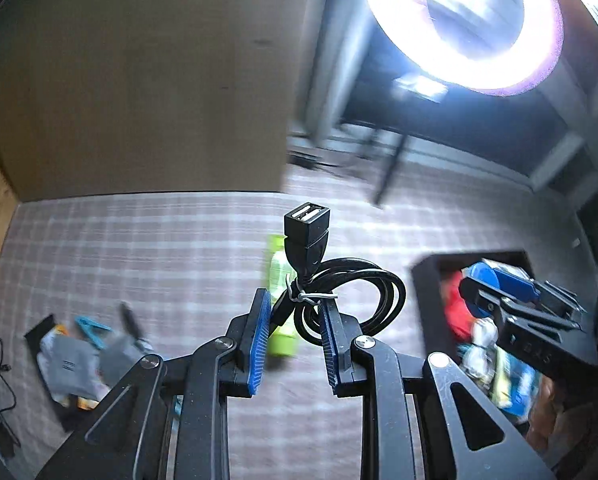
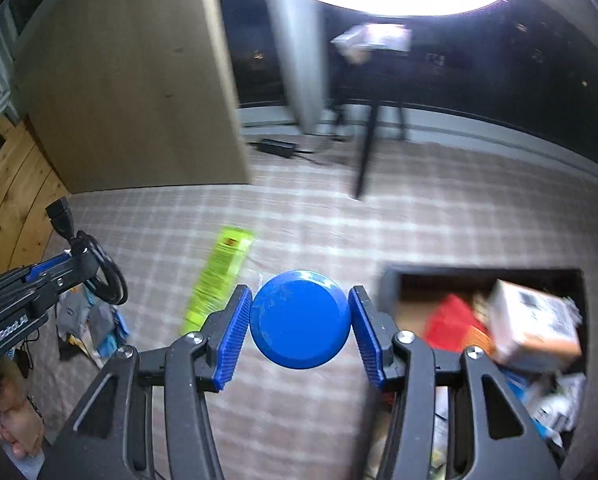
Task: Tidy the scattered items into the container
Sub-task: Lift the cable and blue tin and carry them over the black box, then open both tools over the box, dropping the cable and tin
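Cable (image 1: 341, 292) in a tied black bundle was pinched in your left gripper (image 1: 295, 320), and your right gripper (image 2: 301, 320) squeezed a round blue lid (image 2: 301, 320). You were carrying both, so next you needed to bring them over the dark box (image 2: 391, 280) and let go.

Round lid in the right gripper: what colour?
Solid blue lid, clearest in the right wrist view.
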